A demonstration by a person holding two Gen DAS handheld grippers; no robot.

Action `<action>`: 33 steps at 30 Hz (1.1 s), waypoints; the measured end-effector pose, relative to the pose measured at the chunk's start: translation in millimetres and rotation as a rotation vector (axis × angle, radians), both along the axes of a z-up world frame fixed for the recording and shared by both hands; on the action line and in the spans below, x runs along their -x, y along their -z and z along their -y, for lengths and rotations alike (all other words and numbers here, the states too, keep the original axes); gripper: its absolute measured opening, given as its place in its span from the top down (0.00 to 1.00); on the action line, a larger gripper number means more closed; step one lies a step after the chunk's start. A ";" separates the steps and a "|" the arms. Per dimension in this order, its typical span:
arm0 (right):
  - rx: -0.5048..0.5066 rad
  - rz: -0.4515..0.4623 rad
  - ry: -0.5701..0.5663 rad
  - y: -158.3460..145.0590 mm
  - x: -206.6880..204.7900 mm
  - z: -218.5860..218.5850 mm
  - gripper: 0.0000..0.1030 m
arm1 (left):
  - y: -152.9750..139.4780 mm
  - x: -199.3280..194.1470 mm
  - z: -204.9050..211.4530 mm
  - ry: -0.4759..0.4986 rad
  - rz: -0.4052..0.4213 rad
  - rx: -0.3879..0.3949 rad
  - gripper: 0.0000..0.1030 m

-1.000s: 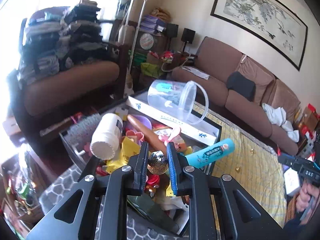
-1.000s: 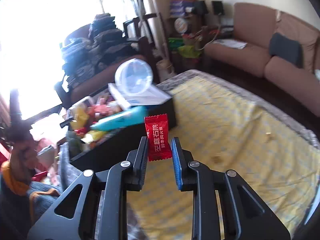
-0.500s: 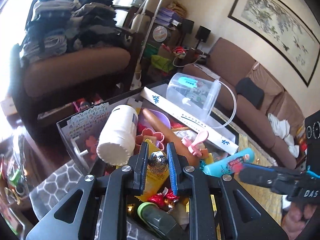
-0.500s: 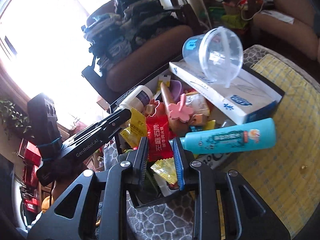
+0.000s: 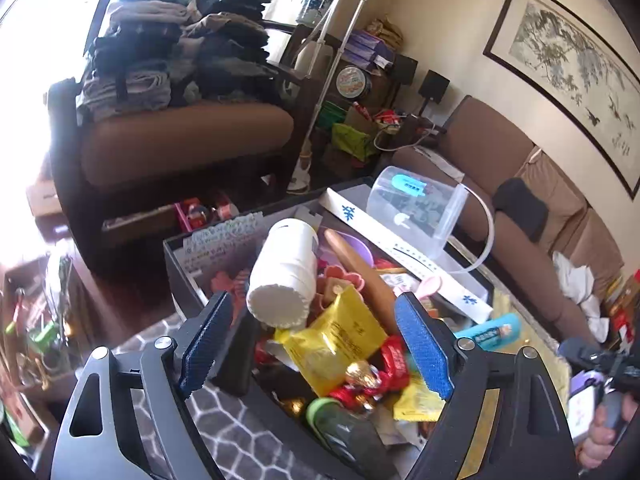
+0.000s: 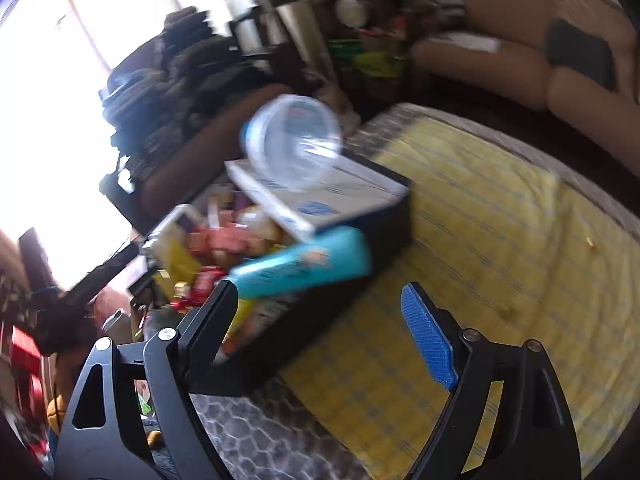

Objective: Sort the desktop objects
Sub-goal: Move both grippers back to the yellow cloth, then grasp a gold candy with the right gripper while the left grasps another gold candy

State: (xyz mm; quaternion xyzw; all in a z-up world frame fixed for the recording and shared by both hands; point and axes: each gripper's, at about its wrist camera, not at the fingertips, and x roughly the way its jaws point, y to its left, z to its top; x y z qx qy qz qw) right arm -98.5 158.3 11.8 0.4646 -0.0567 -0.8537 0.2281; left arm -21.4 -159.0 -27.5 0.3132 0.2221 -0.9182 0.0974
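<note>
A black box (image 5: 176, 276) holds a heap of objects: a white bottle (image 5: 284, 280), a yellow packet (image 5: 340, 340), a gold foil ball (image 5: 362, 374), red wrappers (image 5: 394, 362), a teal tube (image 5: 494, 330), a clear tub (image 5: 416, 208) on a white carton (image 5: 400, 248). My left gripper (image 5: 316, 344) is open and empty just above the heap. My right gripper (image 6: 328, 332) is open and empty beside the box's (image 6: 384, 216) near corner, over the yellow cloth (image 6: 500, 240). The teal tube (image 6: 300, 266) sticks out over the box edge.
A grey patterned mat (image 6: 248, 432) lies under the cloth at the table's near side. A brown armchair piled with folded clothes (image 5: 172, 52) stands behind the box. A brown sofa (image 5: 532, 200) runs along the right wall. The right view is motion-blurred.
Both grippers have opened. The gold foil ball has left my left gripper and lies in the box. The red packet has left my right gripper, which has pulled back to the right.
</note>
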 end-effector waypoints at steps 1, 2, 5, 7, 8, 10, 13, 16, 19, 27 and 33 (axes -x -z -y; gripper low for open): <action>-0.002 0.020 0.045 6.1 2.1 -20.5 0.20 | -2.0 -3.4 -6.2 -0.007 0.041 0.031 0.16; -0.020 0.023 0.090 11.0 1.7 -40.2 0.20 | -3.6 -8.0 -12.6 -0.019 0.070 0.064 0.16; -0.105 -0.007 0.223 29.4 -10.4 -102.2 0.19 | -10.7 -31.4 -43.9 0.067 0.060 0.106 0.12; -0.110 0.029 0.305 47.8 -12.7 -144.8 0.19 | -18.0 -38.0 -71.4 0.185 0.041 0.104 0.08; -0.100 0.064 0.346 58.2 -10.8 -165.6 0.19 | -21.6 -37.6 -83.8 0.216 0.042 0.117 0.08; -0.087 0.143 0.415 78.1 -7.2 -199.2 0.19 | -30.4 -29.9 -118.5 0.250 0.065 0.200 0.08; -0.085 0.156 0.434 84.9 -3.6 -224.2 0.19 | -41.0 -14.4 -170.6 0.287 0.102 0.312 0.08; -0.026 0.109 0.458 76.6 13.4 -247.1 0.19 | -43.0 2.6 -206.9 0.374 0.080 0.249 0.07; 0.019 0.077 0.463 68.6 54.0 -259.9 0.20 | -31.7 30.5 -232.2 0.400 0.106 0.154 0.07; -0.076 -0.002 0.526 99.4 141.0 -273.0 0.18 | 43.0 111.5 -292.2 0.416 0.223 -0.101 0.07; -0.021 0.105 0.542 134.8 158.2 -303.5 0.35 | 87.6 128.9 -322.0 0.379 0.199 -0.114 0.07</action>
